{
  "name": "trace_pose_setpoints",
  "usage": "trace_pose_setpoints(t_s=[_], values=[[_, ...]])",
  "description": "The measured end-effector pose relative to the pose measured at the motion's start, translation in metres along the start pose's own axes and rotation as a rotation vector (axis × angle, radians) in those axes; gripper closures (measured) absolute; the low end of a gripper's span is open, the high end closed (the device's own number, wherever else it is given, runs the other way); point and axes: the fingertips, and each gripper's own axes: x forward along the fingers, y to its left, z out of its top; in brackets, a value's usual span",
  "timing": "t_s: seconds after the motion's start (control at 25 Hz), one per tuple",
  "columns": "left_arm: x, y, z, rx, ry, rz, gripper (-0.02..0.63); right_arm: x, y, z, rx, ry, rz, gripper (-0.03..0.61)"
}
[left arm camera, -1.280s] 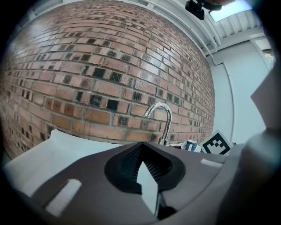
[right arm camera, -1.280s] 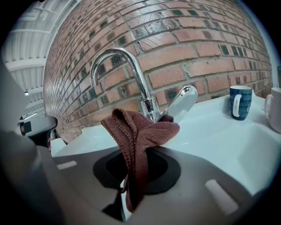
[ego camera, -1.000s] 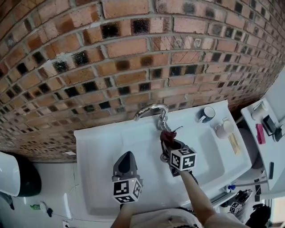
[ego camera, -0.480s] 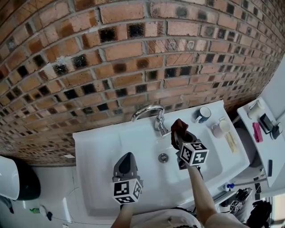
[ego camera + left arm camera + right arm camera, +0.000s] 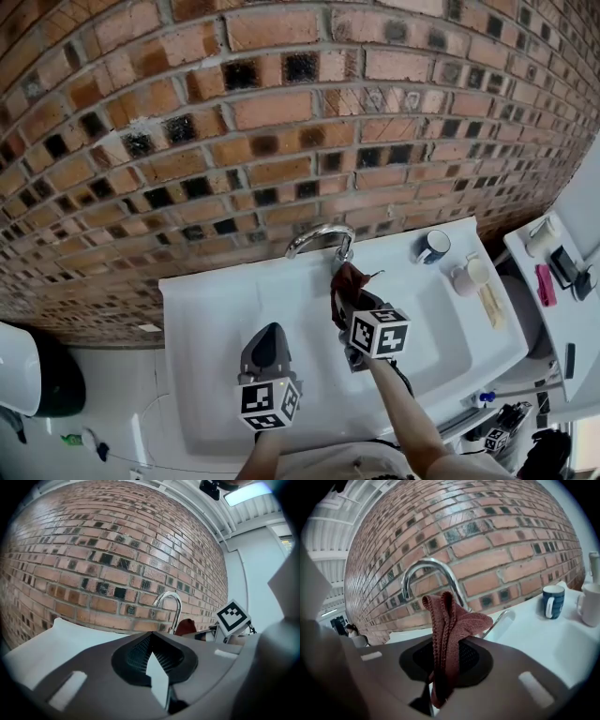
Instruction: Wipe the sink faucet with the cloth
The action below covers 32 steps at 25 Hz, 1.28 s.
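Right gripper view: faucet [image 5: 426, 571] straight ahead at the far edge of the sink [image 5: 562, 644], against the brick wall [image 5: 487, 527]. Cloth [image 5: 450, 630] bunched upright, pinched between the closed jaws of the right gripper [image 5: 440, 686], just near of the faucet base and lever; contact not confirmable. Treat wiping as under way, with the spout arch probably left to do. Head view: right gripper reaching far over the basin, forearm extended from the near right. Left gripper [image 5: 267, 336] idle over the near-left basin, jaws pressed together on nothing. Mug [image 5: 553, 601] far right; keep clear.
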Motion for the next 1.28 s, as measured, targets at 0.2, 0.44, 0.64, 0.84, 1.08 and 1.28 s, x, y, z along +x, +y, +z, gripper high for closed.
trace_pose_setpoints(t_s=[0.2,0.44,0.64,0.84,1.08,1.28], values=[[-0.003,0.021,0.004,-0.012,-0.008,0.046,0.609,0.032,-0.001,-0.022,0.188,0.073,-0.04,0.528],[-0.001,0.031,0.002,-0.018,-0.004,0.069,0.609,0.041,-0.014,0.01,0.234,0.02,-0.051,0.531],[-0.001,0.026,0.001,-0.016,-0.002,0.059,0.609,0.041,-0.019,0.018,0.209,0.031,-0.068,0.529],[-0.001,0.03,0.003,-0.019,-0.011,0.065,0.609,0.032,-0.021,0.029,0.2,-0.009,-0.075,0.529],[-0.001,0.029,0.006,-0.024,-0.02,0.06,0.609,0.015,-0.015,0.066,0.107,-0.079,-0.075,0.529],[-0.001,0.025,0.008,-0.024,-0.029,0.052,0.609,0.004,0.022,0.102,0.011,-0.175,-0.001,0.529]])
